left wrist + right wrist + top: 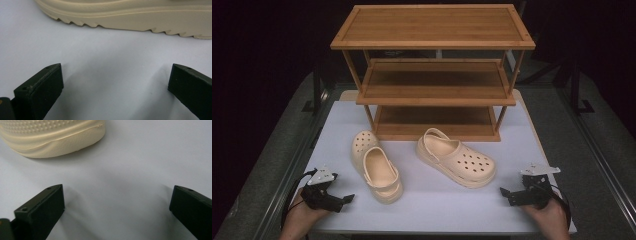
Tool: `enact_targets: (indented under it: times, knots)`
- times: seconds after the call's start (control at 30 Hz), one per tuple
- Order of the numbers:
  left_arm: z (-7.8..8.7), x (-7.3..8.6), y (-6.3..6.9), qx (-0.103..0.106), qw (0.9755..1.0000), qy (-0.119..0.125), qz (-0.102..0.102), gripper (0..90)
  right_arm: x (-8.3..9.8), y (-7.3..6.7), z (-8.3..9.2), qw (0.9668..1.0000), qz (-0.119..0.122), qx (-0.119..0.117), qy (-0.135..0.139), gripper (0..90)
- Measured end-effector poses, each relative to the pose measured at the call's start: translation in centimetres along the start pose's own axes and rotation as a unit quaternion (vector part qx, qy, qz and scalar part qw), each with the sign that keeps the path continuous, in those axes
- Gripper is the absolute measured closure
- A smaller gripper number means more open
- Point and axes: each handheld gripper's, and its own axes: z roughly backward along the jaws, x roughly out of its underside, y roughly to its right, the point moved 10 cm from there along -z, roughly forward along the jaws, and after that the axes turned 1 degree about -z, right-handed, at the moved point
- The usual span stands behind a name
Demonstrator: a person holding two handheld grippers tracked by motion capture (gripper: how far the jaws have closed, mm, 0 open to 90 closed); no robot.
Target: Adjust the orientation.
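Note:
Two cream clogs lie on the white table (432,205) in the high view. The left clog (377,166) points away from me, its heel strap toward the front edge. Toe to the right and strap to the left, the right clog (457,157) lies crosswise. My left gripper (344,199) rests at the front left, open, aimed at the left clog; its own view has that clog's ribbed sole (140,17) past the empty jaws. At the front right sits my right gripper (506,194), open and empty, with the right clog's toe (52,137) ahead.
A three-tier wooden shoe rack (434,75) stands at the back of the table, its shelves bare. Grey floor and dark stands flank the table. A hand holds each gripper at the table's front edge.

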Motion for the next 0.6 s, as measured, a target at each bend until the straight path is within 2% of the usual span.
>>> enact_targets:
  times: [0.53, 0.6]
  knots:
    - [0.04, 0.03, 0.01, -0.001, 1.0000, 0.001, 0.000, 0.0, 0.02, 0.01, -0.01, 1.0000, 0.000, 0.001, 0.001, 0.0]
    - [0.26, -0.10, 0.05, 0.000, 1.0000, 0.009, 0.001, 4.7, 0.02, 0.00, -0.01, 1.0000, 0.000, 0.001, 0.002, 0.0]
